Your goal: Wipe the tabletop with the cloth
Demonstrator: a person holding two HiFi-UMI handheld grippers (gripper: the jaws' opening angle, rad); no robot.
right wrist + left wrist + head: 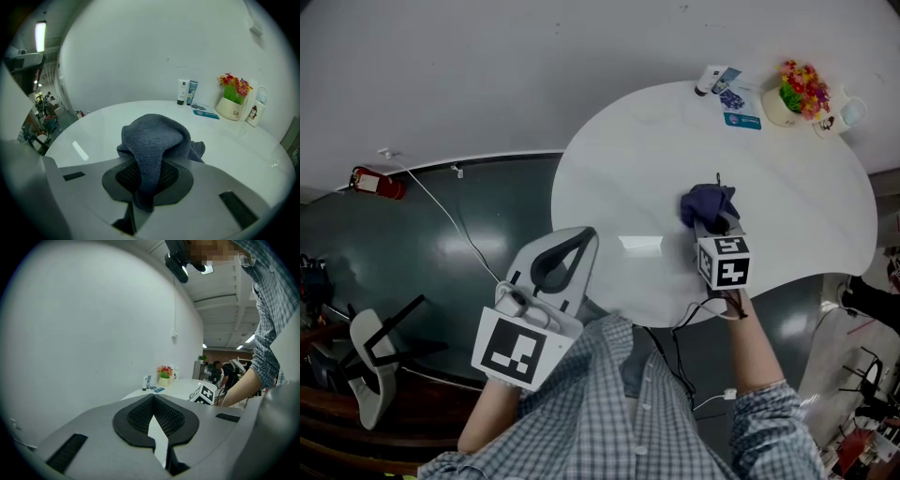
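Note:
A dark blue-grey cloth is bunched up on the round white table, near its middle. My right gripper is shut on the cloth, which runs back between the jaws and bulges in front of them. The cloth's lower folds rest on the tabletop. My left gripper is held off the table's near left edge, over the dark floor. Its jaws are shut with nothing between them in the left gripper view.
At the table's far side stand a cream pot of flowers, a white bottle, two small tubes and a blue card. A red extinguisher and a white chair are on the floor at left.

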